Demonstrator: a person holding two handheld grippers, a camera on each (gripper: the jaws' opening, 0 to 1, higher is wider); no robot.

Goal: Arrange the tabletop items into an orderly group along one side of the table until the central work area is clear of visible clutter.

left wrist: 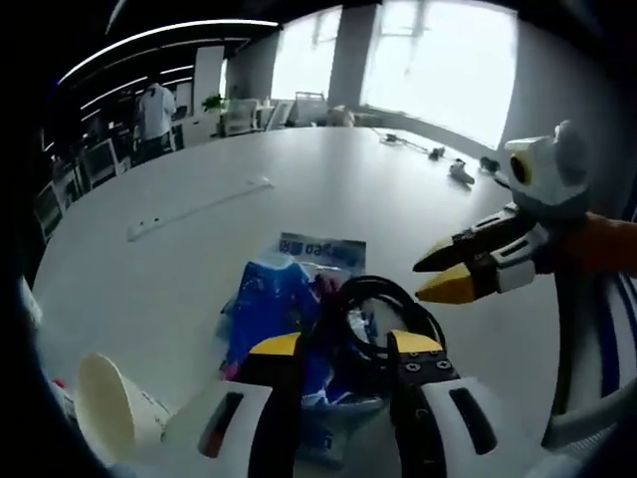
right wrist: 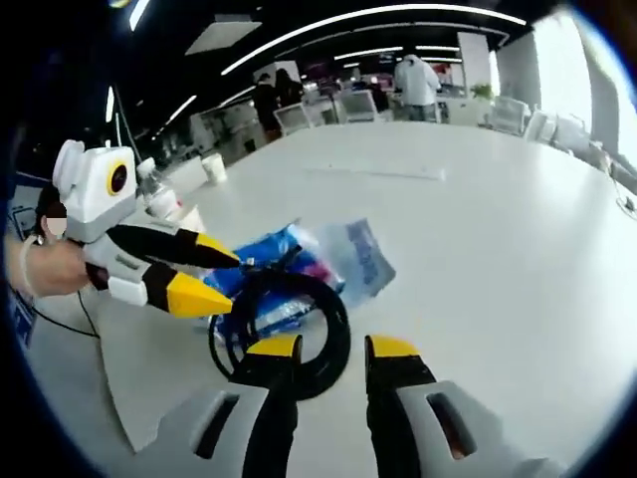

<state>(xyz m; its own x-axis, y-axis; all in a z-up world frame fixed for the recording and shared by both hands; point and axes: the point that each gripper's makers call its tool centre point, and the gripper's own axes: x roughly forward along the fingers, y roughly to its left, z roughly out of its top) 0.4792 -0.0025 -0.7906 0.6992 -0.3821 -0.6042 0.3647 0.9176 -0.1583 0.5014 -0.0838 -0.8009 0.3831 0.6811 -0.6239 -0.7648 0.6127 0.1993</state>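
Note:
A black coiled cable lies on a blue plastic bag on the white table. My left gripper stands open, its yellow-tipped jaws on either side of the coil's near edge. My right gripper comes in from the right just above the table, jaws a little apart and empty. In the right gripper view the cable lies just ahead of my right gripper, partly on the blue bag. There the left gripper reaches in from the left with its tips at the coil.
A paper cup lies on its side at the near left. A long white strip lies farther out on the table. Small cables and bits sit near the far right edge. Another cup stands far off. Chairs and people are beyond.

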